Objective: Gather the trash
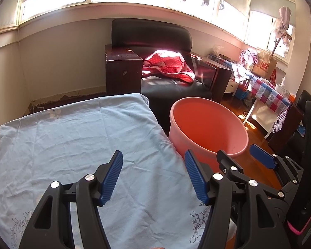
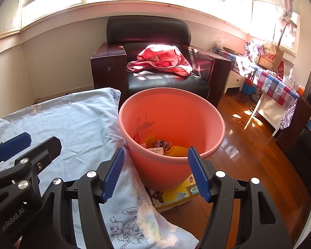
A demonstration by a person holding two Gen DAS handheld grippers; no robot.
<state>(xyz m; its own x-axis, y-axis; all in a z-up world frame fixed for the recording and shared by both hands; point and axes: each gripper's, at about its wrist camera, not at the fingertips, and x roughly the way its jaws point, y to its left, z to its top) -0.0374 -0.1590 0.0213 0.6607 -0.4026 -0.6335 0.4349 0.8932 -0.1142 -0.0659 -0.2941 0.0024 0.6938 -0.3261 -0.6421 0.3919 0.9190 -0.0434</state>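
Note:
A pink plastic bin [image 2: 176, 166] stands on the floor at the right edge of a table covered with a light blue cloth [image 2: 72, 120]. Crumpled paper and yellow scraps [image 2: 165, 147] lie in its bottom. The bin also shows in the left wrist view [image 1: 207, 124]. My left gripper [image 1: 153, 176] is open and empty above the cloth [image 1: 83, 145]. My right gripper [image 2: 154, 174] is open and empty, just in front of the bin's near rim. In each view the other gripper shows at the side, right [image 1: 244, 157] and left [image 2: 29, 143].
A black armchair [image 2: 155, 62] with a red dotted cloth [image 2: 161, 60] stands behind the bin. A long table with a checked cover [image 2: 275, 87] and a paper bag [image 2: 272, 57] lines the right wall. A colourful box [image 2: 176, 195] lies under the bin on the wooden floor [image 2: 248, 155].

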